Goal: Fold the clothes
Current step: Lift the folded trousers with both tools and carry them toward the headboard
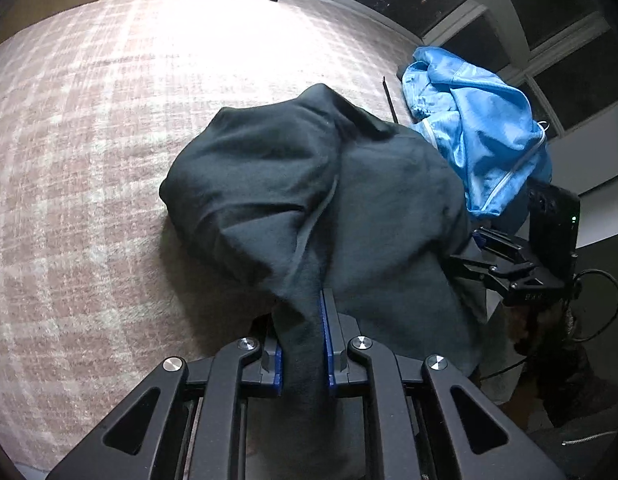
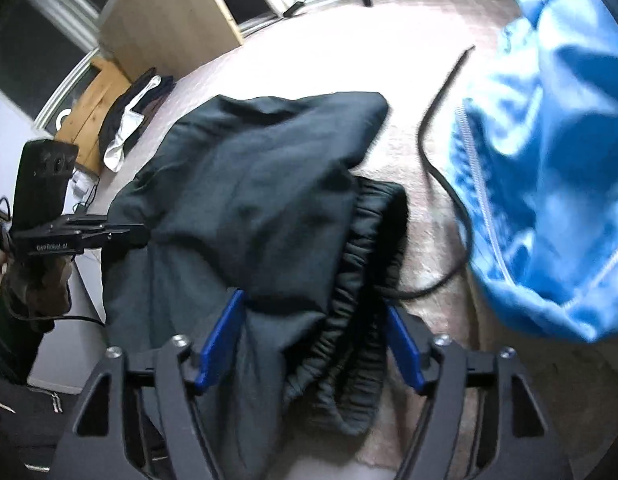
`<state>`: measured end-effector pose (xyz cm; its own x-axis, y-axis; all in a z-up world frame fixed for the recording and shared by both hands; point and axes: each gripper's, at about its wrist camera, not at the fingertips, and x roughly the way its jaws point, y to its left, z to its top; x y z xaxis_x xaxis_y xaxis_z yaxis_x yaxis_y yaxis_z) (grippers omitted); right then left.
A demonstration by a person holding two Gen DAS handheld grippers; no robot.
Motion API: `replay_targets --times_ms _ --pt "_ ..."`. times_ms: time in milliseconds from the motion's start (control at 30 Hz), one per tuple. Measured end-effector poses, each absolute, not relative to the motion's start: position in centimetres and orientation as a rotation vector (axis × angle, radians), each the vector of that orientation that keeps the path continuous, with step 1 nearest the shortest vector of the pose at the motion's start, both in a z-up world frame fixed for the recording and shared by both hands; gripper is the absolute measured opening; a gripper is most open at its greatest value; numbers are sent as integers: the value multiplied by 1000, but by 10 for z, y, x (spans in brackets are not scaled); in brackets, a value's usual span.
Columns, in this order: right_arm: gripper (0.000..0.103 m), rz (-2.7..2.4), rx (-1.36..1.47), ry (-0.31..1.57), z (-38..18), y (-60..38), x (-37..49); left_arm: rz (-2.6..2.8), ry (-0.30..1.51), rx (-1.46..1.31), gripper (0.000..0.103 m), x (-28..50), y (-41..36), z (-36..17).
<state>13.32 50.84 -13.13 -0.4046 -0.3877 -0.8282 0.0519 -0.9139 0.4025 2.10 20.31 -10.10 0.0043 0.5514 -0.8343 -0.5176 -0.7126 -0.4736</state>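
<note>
Floor is a pale pink-beige plaid rug [image 1: 109, 140] filling most of both views; dark window panes with white frames [image 1: 521, 12] run along the far edge, a light wood panel [image 2: 169, 20] leans at the rug's far left, next to a low wooden bench [image 2: 89, 112] with one dark-and-white bundle of clothes [image 2: 129, 120] on it. Two garments on the rug: one dark green-grey sweatpants [image 1: 309, 200], bunched in a heap mid-rug with part lifted up toward both cameras, and one bright blue zip jacket [image 1: 477, 128] crumpled just beside it on the window side, touching its edge in the left wrist view. One black cord [image 2: 429, 152] snakes over the rug between the two garments. Two grippers, one each side of the pants. Left gripper [image 1: 303, 344]: blue pads nearly together, pinching a narrow fold of the pants that hangs through them. Right gripper [image 2: 313, 344]: blue pads spread wide, the gathered elastic waistband [image 2: 349, 280] and more cloth lying between them; cloth touches the left pad, can't tell about the right, no firm clamp visible. The right wrist view shows a gloved hand [image 2: 37, 284] holding the left gripper by its handle
</note>
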Motion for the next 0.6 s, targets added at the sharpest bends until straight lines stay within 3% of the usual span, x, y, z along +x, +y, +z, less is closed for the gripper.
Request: replay_targets --times_ms 167,333,400,433,600 --pt "71 -2364 1572 -513 -134 531 121 1792 14 -1551 13 19 213 -101" --pt "80 -2377 1496 -480 -142 522 120 1774 4 -1567 14 15 216 -106" --pt "64 -2358 1482 -494 -144 523 121 1775 20 -1563 15 15 220 -109" --pt "40 -2348 1476 -503 -145 523 122 1777 24 -1557 15 16 222 -109" --pt "20 -2335 1452 -529 -132 528 129 1799 -7 -1515 13 17 225 -100"
